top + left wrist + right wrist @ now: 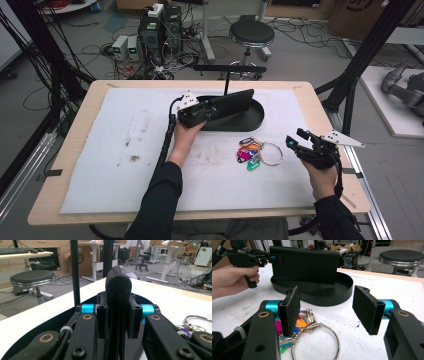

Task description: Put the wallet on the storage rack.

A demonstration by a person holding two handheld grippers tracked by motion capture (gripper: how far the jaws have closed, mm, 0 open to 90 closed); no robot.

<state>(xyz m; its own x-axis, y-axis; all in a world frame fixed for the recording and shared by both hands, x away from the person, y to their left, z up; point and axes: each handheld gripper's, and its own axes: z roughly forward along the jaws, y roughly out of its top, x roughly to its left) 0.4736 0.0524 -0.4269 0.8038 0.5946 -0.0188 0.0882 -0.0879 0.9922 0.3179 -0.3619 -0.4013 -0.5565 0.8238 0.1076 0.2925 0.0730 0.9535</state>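
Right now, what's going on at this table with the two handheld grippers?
A person is working with a gripper in each hand. The left gripper is clamped on a flat black wallet-like case, holding it upright on edge over the shallow black oval tray; whether the case touches the tray floor is hard to tell. The right gripper hangs open beside a bunch of colourful key tags on a large metal ring, which lies untouched on the white foam mat.

Robotics lab, tangled floor cables, computer towers, stool
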